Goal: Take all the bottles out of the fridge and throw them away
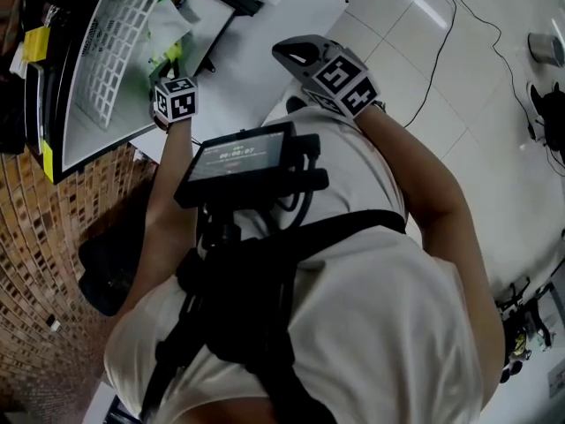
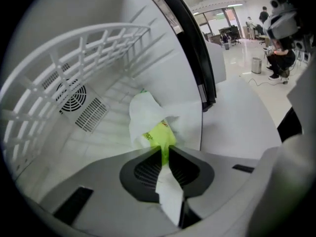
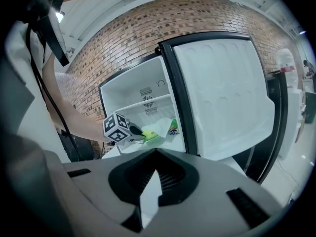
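**Kid A:** Where is the left gripper (image 2: pixel 164 151)?

**Kid B:** It is inside the fridge (image 3: pixel 129 90). Its two jaws are squeezed nearly together, and they pinch a yellow-green bottle (image 2: pixel 158 135) with crumpled white wrap on it.

**Kid A:** Where is that bottle?

**Kid B:** It is at 12 o'clock from the jaw tips, low down in the fridge. The wire shelf (image 2: pixel 74 48) is above it, up at 10 o'clock. A round fan grille (image 2: pixel 71 95) sits on the back wall at 9 o'clock. I cannot tell if the bottle is lifted off the fridge floor.

**Kid A:** Are there more bottles?

**Kid B:** Yes. A green bottle (image 3: pixel 173 127) stands just beside the held one, at 3 o'clock from it, by the edge of the fridge.

**Kid A:** And the right gripper (image 3: pixel 157 151)?

**Kid B:** It is outside the fridge, well apart from the bottles. Its jaws are closed tip to tip with nothing between them. The fridge is at 12 o'clock from it, and the open door (image 3: pixel 222 93) is at 2 o'clock. A brick wall (image 3: pixel 123 38) is behind the fridge
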### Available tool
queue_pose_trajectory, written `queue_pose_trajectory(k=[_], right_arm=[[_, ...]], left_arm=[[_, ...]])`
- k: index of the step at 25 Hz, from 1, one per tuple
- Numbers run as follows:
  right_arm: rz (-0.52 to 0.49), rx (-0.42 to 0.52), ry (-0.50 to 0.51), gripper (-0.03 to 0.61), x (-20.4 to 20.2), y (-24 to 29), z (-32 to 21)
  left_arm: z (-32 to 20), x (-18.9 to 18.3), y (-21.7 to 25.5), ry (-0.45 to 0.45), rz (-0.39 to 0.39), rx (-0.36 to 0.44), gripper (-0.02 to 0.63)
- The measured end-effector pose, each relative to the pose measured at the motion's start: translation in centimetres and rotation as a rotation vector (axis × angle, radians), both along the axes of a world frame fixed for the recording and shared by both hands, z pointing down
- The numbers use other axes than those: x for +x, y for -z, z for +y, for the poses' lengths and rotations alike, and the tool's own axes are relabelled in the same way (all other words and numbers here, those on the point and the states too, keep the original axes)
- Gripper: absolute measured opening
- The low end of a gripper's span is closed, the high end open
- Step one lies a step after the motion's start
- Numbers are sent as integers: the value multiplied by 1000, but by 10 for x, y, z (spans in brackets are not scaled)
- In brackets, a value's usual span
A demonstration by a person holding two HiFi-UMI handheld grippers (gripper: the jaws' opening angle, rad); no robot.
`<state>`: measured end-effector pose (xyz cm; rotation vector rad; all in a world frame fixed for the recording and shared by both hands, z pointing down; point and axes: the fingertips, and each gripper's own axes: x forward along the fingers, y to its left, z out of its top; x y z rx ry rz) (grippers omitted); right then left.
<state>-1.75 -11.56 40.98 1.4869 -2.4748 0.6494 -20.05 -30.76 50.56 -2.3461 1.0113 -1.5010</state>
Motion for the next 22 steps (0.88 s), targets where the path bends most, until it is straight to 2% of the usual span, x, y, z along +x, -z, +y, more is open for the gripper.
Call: queue_pose_trajectory(k=[12,15,18,22], right_arm=[[-15,55,142,3,-1,21,-24],[-14,82,168,3,4,29,-32],[-15,115,187,3,7,41,-41],[-46,171,239,3,2,58,-43]], left_arm=[[84,23,90,66,439,-19,51],[104,24,103,92,605,-49,51],[124,33,117,50,761,-83,51],[150,48,132,-5,862,-91,51]])
